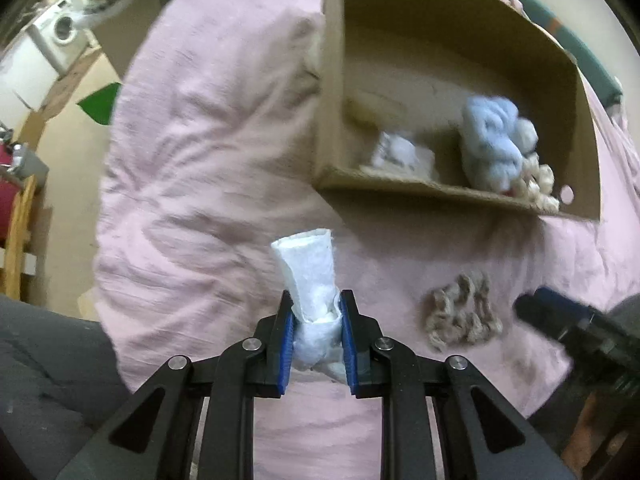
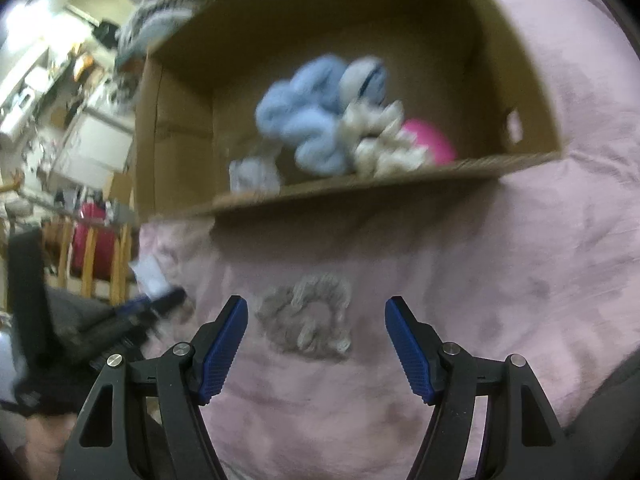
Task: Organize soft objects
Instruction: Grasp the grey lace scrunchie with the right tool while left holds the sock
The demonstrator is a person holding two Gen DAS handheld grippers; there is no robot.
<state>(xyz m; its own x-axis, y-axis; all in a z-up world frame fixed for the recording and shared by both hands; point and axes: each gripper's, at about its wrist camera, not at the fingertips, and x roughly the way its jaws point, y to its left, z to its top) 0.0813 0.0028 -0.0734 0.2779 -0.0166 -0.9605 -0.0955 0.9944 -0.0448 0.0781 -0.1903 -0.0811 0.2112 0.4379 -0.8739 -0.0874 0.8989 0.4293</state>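
White pad (image 1: 310, 276) pinched in left tongs (image 1: 319, 312); no readable writing.

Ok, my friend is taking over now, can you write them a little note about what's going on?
Left tool: shut on a white soft pad, held just above the pink blanket.
Right tool: open, empty, hanging over the beige scrunchie, which lies on the blanket.
Cardboard box: already holds a blue fluffy piece, a cream scrunchie, something pink and a small white item.
Left to do: put the pad in the box, then probably grab the beige scrunchie and box it too.
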